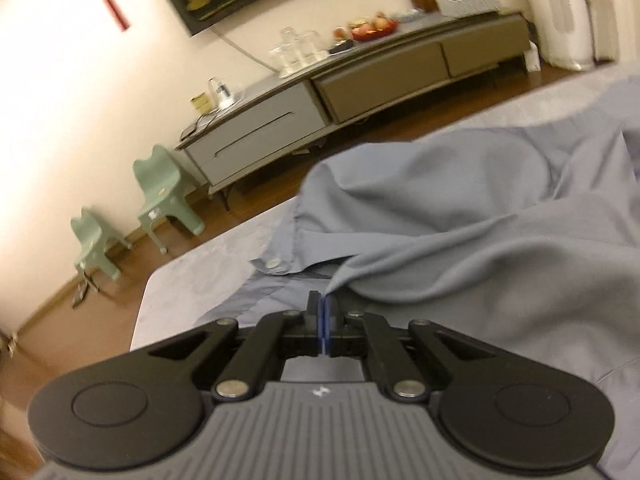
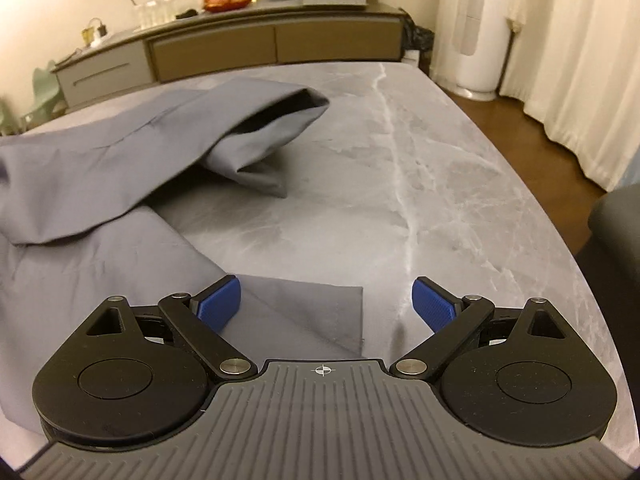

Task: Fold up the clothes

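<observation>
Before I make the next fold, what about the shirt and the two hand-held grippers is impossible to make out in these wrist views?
- Left wrist view: the left hand-held gripper is shut at a fold of the blue shirt; how much cloth it pinches is hidden by the pads.
- Same view: the shirt's right side is cut off by the frame.
- Right wrist view: the open right hand-held gripper covers the hem nearest it.
- Sleeve opening: inside too dark.

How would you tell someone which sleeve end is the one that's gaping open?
Start at the grey marble table and find the blue shirt on it. One sleeve reaches toward the far edge; its end stands open like a dark mouth, unlike the flat cloth nearby.
</observation>
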Motion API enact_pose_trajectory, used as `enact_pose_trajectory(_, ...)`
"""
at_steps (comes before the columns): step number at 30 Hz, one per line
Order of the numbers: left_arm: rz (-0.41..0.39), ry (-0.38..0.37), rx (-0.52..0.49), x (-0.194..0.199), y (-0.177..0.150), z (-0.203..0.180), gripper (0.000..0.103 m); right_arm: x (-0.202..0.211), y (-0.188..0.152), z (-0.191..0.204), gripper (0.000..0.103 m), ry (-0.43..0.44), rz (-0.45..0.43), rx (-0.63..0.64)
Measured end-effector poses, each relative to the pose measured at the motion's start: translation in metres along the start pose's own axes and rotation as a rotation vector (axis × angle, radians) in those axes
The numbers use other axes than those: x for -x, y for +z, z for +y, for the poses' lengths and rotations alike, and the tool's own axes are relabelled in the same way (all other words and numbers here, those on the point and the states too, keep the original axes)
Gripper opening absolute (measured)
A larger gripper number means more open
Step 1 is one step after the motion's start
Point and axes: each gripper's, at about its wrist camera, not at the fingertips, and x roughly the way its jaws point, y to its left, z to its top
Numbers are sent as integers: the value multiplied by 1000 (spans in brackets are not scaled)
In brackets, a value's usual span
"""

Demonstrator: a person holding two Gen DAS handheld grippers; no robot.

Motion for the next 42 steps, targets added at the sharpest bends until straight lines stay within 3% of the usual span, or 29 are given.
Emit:
enact_pose_trajectory(3,38,53,22,4,6,6,14,-2,-4,-10,96,-20,28,-56)
enact_pose_trajectory(4,32,77,19,13,6,4,25,1,-6,-15,96,-29,27,-75)
enact_pose_trajectory(5,6,81,12,27,1,1,44,7,-9,-19,96,-35,22,-97)
enact_pose_trajectory(8,-98,43,-28,71,-27,-12,70,38,-20,-32,96,-12,-28,-192)
enact_pose_trajectory(10,-162,-18,-106,100,-59,-28,80,61,-30,-40,96,67,-71,-287)
enact_pose_trajectory(12,-207,-74,-246,121,-98,-50,87,70,-45,-44,96,181,-44,-388)
enact_pose_trajectory(14,-214,-98,-359,125,-125,-71,88,71,-61,-48,96,287,4,-479)
enact_pose_trajectory(16,-187,-96,-415,115,-138,-87,88,64,-70,-48,96,325,61,-532)
enact_pose_trajectory(19,-155,-48,-441,96,-141,-96,87,53,-71,-48,97,302,75,-572)
enact_pose_trajectory(21,-139,-35,-404,86,-134,-89,78,47,-69,-45,95,294,62,-604)
enact_pose_trajectory(23,-118,-47,-351,82,-130,-79,18,38,-62,-42,86,306,50,-632)
enact_pose_trajectory(24,-107,-55,-323,80,-128,-74,8,34,-56,-38,60,312,46,-616)
enact_pose_trajectory(25,-95,-64,-294,78,-126,-69,5,28,-49,-34,7,331,49,-592)
enact_pose_trajectory(28,-184,-26,-174,100,-118,-46,3,28,-36,-20,3,327,11,-541)
enact_pose_trajectory(29,-232,-24,-84,114,-114,-32,3,39,-30,-16,2,322,-52,-523)
enact_pose_trajectory(31,-314,-18,106,141,-110,-1,2,75,-22,-23,0,341,-260,-545)
enact_pose_trajectory(32,-309,-20,160,146,-113,10,2,93,-21,-28,0,340,-362,-561)
enact_pose_trajectory(33,-283,-33,188,146,-118,16,2,104,-23,-31,0,322,-403,-575)
enact_pose_trajectory(36,-173,-13,209,137,-130,24,10,99,-36,-34,1,288,-297,-602)
enact_pose_trajectory(38,-107,15,212,131,-134,25,29,92,-41,-34,1,274,-224,-588)
enact_pose_trajectory(41,-81,17,214,133,-139,25,41,82,-48,-33,4,254,-115,-567)
enact_pose_trajectory(42,-78,18,207,135,-141,22,44,80,-50,-33,10,250,-89,-566)
